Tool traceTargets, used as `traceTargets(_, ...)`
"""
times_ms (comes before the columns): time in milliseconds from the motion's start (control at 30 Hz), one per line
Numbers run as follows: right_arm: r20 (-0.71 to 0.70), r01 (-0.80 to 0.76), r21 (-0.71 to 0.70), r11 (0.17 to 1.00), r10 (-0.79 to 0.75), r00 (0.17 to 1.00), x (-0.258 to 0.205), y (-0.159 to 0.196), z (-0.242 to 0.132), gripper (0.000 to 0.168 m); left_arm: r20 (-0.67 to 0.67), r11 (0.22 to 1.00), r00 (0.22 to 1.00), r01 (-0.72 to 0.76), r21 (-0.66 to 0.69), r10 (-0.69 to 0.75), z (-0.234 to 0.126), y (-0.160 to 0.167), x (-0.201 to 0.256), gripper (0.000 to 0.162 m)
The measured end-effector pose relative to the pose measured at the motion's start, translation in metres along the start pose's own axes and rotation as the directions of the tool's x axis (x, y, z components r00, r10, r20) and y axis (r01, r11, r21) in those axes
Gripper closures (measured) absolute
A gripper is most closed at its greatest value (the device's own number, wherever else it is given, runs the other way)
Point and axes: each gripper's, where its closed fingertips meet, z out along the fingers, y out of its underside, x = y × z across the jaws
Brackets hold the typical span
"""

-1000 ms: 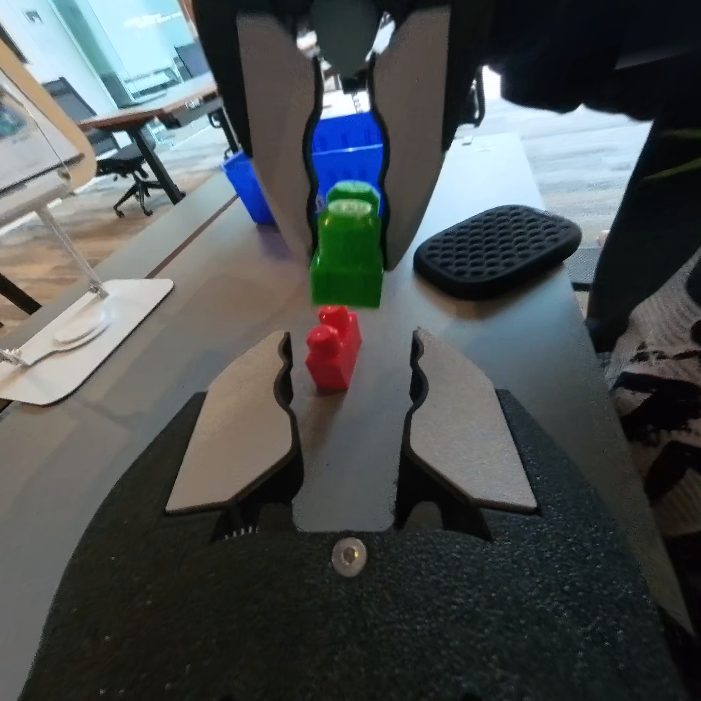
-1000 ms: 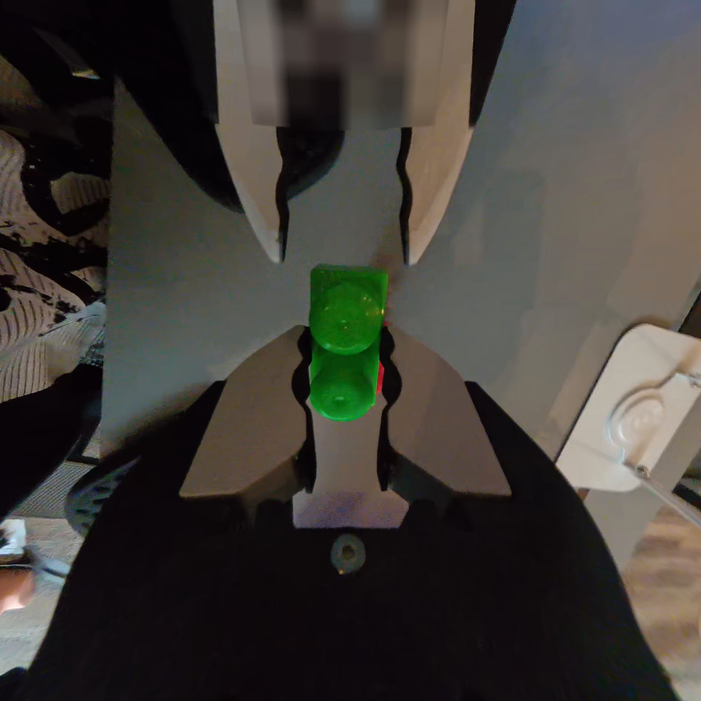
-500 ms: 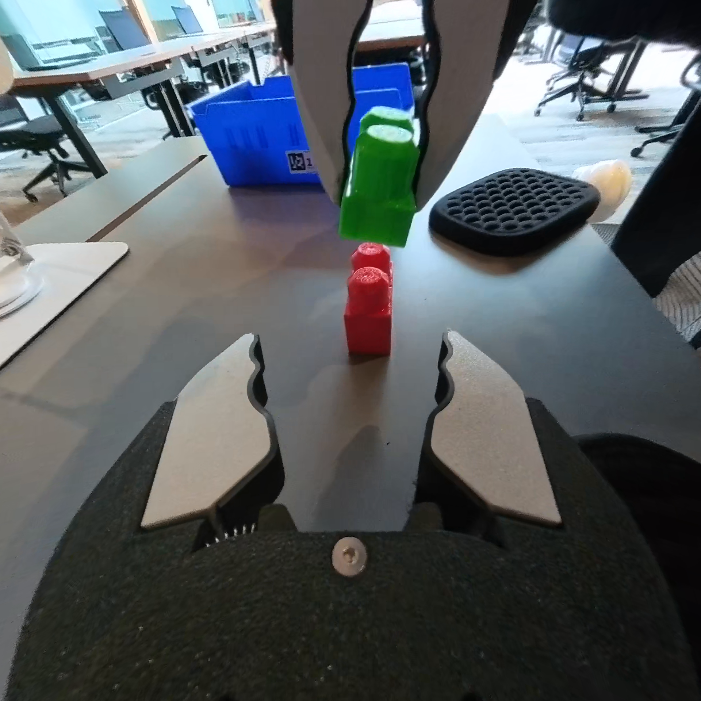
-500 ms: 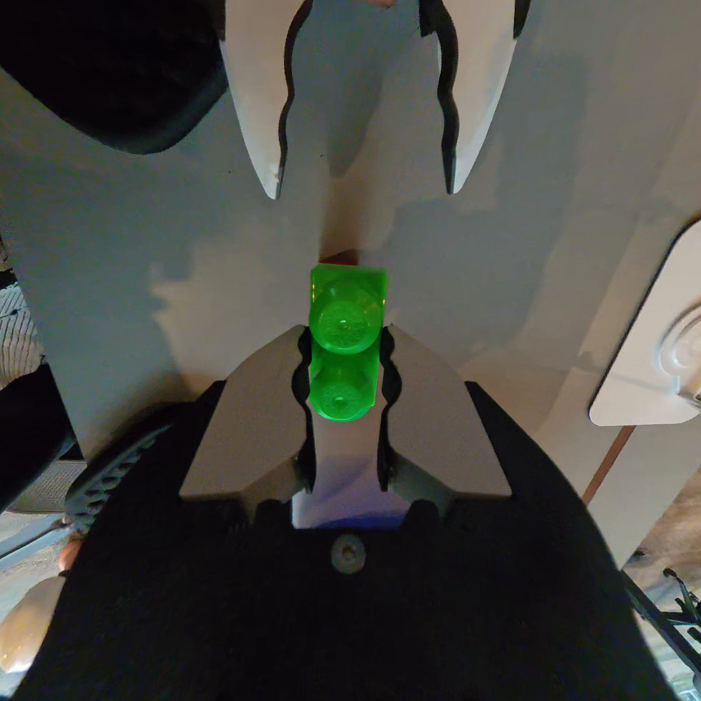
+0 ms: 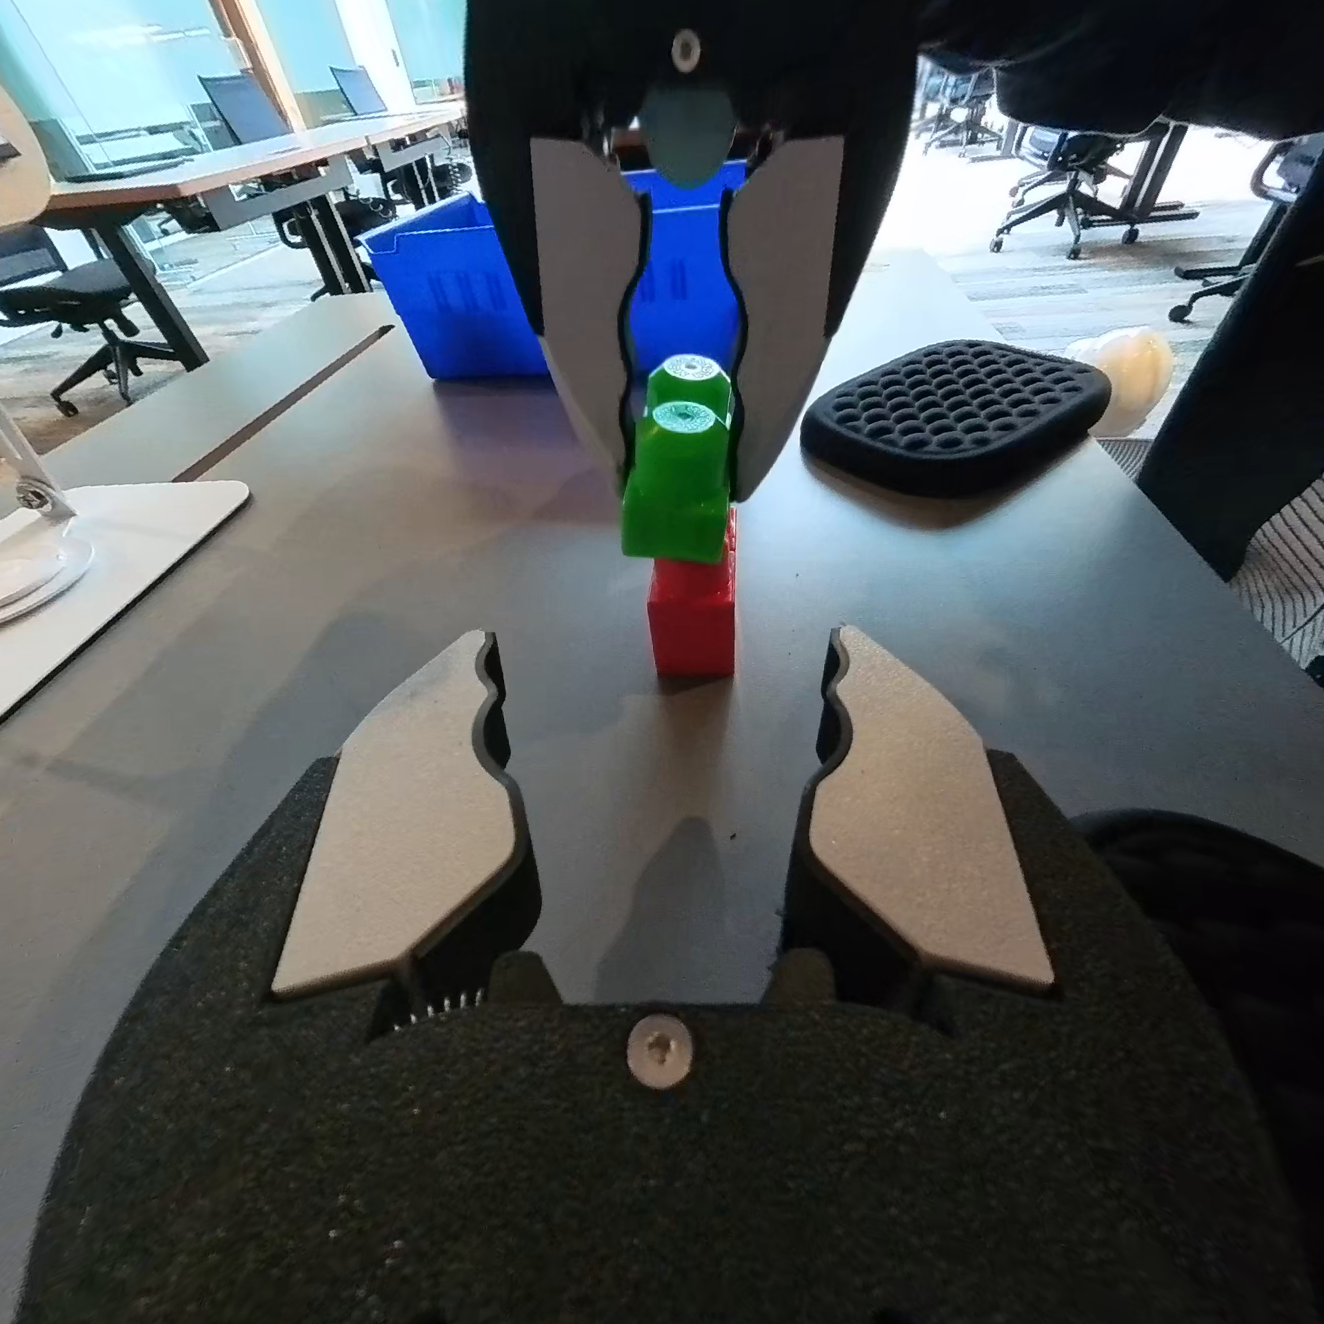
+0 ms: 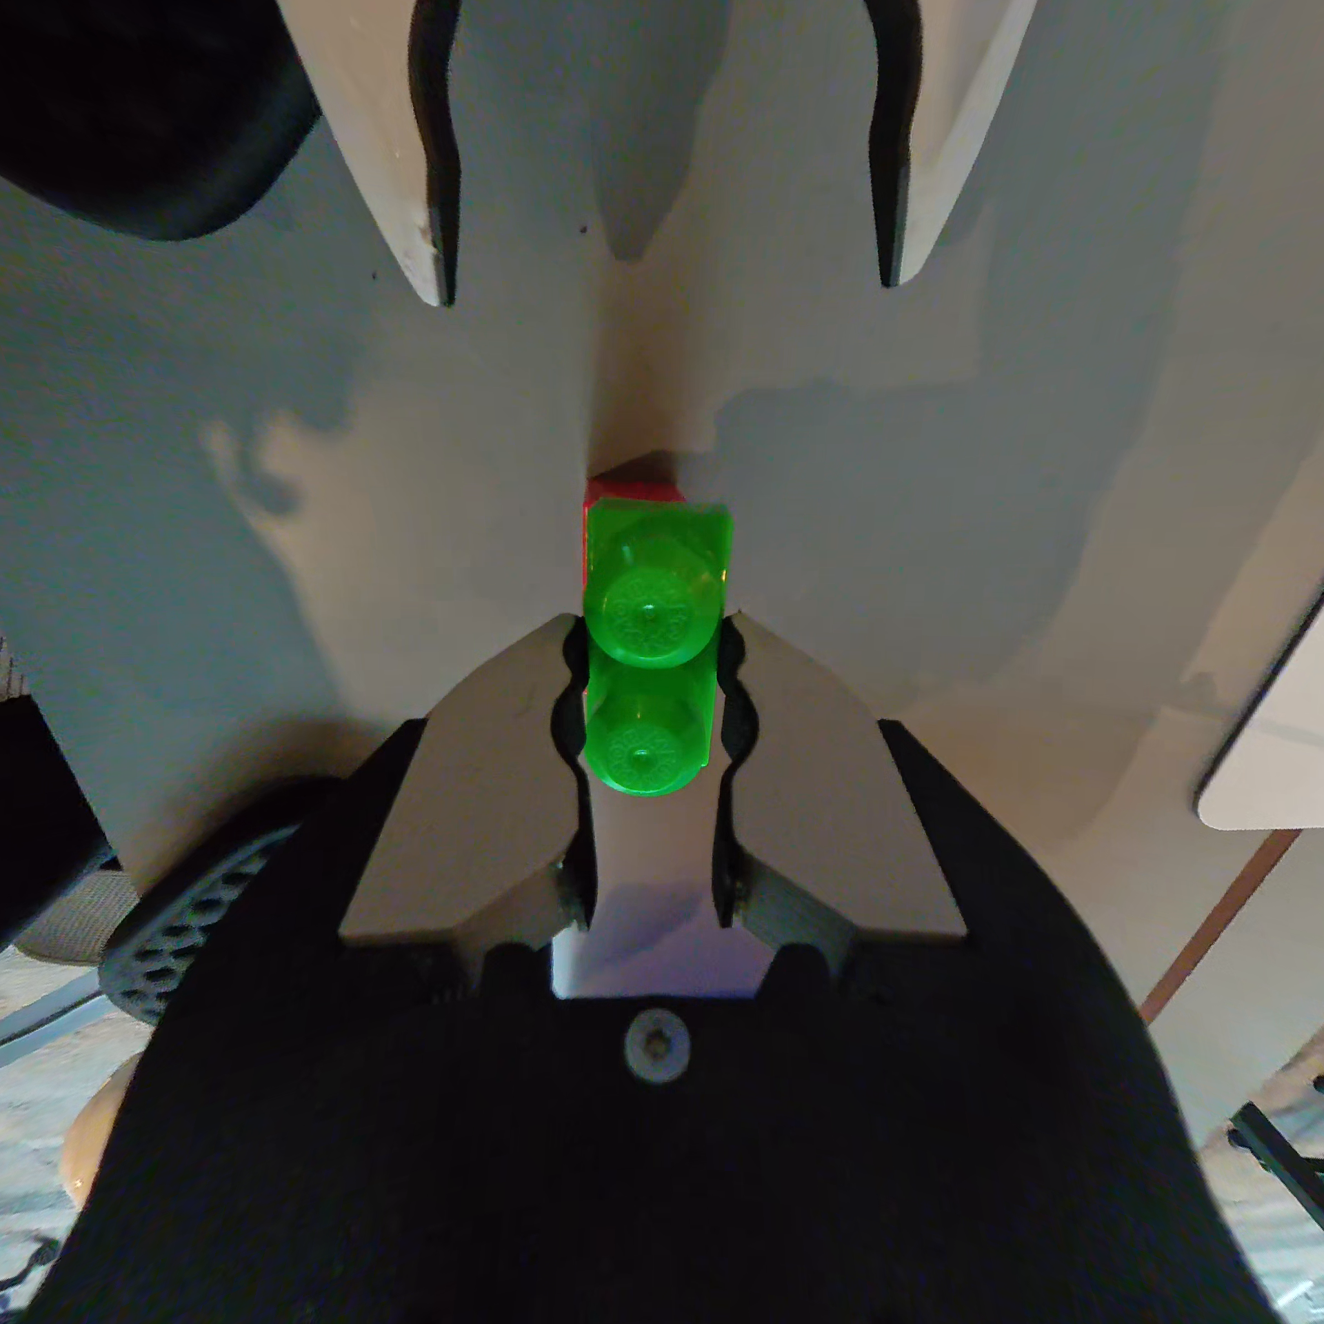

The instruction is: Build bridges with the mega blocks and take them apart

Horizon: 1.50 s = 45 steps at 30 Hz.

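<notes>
Right gripper point(image 5: 677, 466) clamps green block point(image 5: 673, 494), now lowered onto red block point(image 5: 693, 623) vs 0.5 s ago, sitting askew. Left gripper point(image 5: 663, 673) gapes wide, empty, just before red block on worktop point(image 5: 286, 609).

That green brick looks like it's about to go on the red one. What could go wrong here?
The green brick, pinched by the right hand-held gripper, sits skewed over the red brick, so pressing down might jam rather than click. Nothing holds the red brick: the left hand-held gripper is open and short of it, so it could tip or slide.
</notes>
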Motion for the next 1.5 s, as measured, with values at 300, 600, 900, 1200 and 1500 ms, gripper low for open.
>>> traceTargets(300,0.022,0.006,-0.014,1.0,-0.006,1.0,-0.004,0.003,0.012,0.134,0.005,1.0,1.0,-0.015,-0.012,0.015,0.001,0.001,0.001,0.079)
traceTargets(600,0.039,0.004,-0.017,1.0,-0.003,0.999,-0.004,0.004,0.018,0.134,0.002,1.0,1.0,-0.011,-0.007,0.011,0.001,0.001,0.001,0.08)
traceTargets(900,0.086,0.0,-0.071,0.998,0.006,0.996,-0.006,0.005,0.024,0.134,0.001,1.0,1.0,-0.014,-0.006,0.014,0.001,0.001,0.001,0.081)
traceTargets(1200,0.062,0.007,-0.145,0.989,0.002,0.998,-0.006,0.006,0.028,0.133,-0.003,1.0,1.0,-0.007,-0.008,0.007,0.001,0.001,0.001,0.082)
traceTargets(1500,0.031,0.013,-0.145,0.989,-0.009,0.999,-0.005,0.007,0.031,0.133,0.0,1.0,1.0,-0.014,-0.013,0.014,0.001,0.002,0.001,0.083)
